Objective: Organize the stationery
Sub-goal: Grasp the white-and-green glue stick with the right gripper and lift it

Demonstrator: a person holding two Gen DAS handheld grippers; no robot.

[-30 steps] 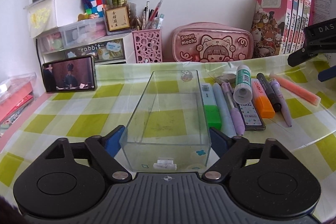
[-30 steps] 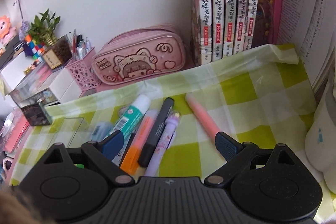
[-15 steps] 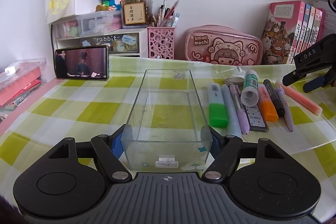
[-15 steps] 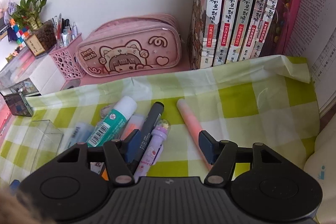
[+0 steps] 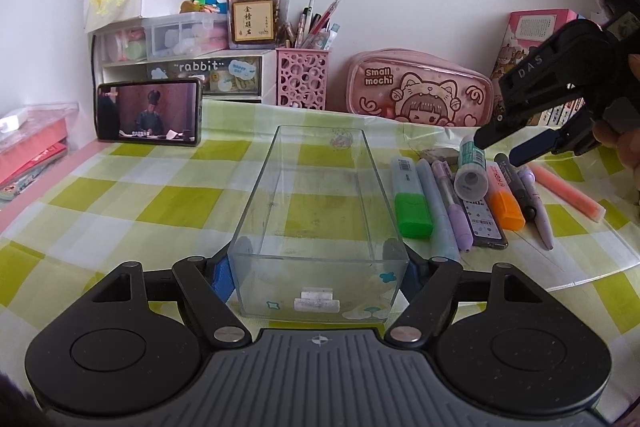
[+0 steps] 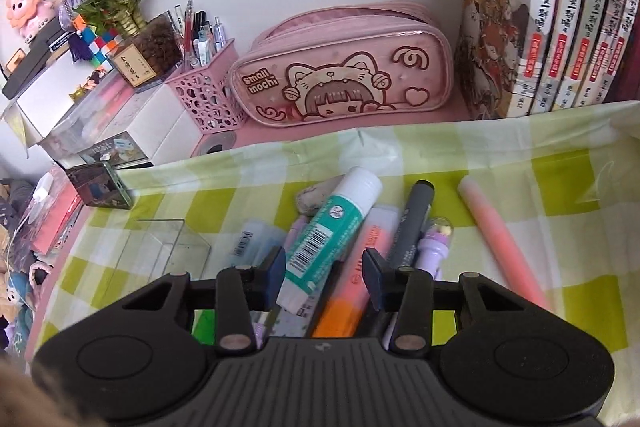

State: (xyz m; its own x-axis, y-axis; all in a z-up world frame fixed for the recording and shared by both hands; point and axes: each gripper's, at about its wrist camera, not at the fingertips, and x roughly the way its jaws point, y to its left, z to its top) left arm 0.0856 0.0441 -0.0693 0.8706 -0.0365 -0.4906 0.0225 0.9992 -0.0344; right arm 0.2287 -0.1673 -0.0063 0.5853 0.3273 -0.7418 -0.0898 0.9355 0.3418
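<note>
- So, L gripper (image 5: 318,269) is squeezed tight on the near end of the clear plastic box (image 5: 316,195), one blue pad on each side wall.
- Box sits on the green & white check tablecloth (image 5: 120,195); only a small white bit lies inside by the near wall.
- R gripper (image 6: 325,269) is over the pile of pens just right of the box. Its jaws have just been closing & are about part way in.
- Glue stick (image 6: 334,235) w/ green label & white cap lies between the pads. L pad looks right by its side; R pad is still apart from it, so no real squeeze yet.
- Orange highlighter (image 6: 352,291) is between the pads too, under the glue stick.
- Black marker (image 6: 412,223) & purple pen (image 6: 436,245) lie just outside the R pad.
- Pink highlighter (image 6: 500,243) lies alone, further right.
- Green highlighter (image 5: 412,199) lies closest to the box, then a pale blue pen (image 5: 438,211).
- At the back by the wall: pink pencil case (image 6: 344,75), pink pen cup (image 6: 208,99), row of books (image 6: 560,15).
- Phone (image 5: 149,111) stands on its side at back left, screen on.
</note>
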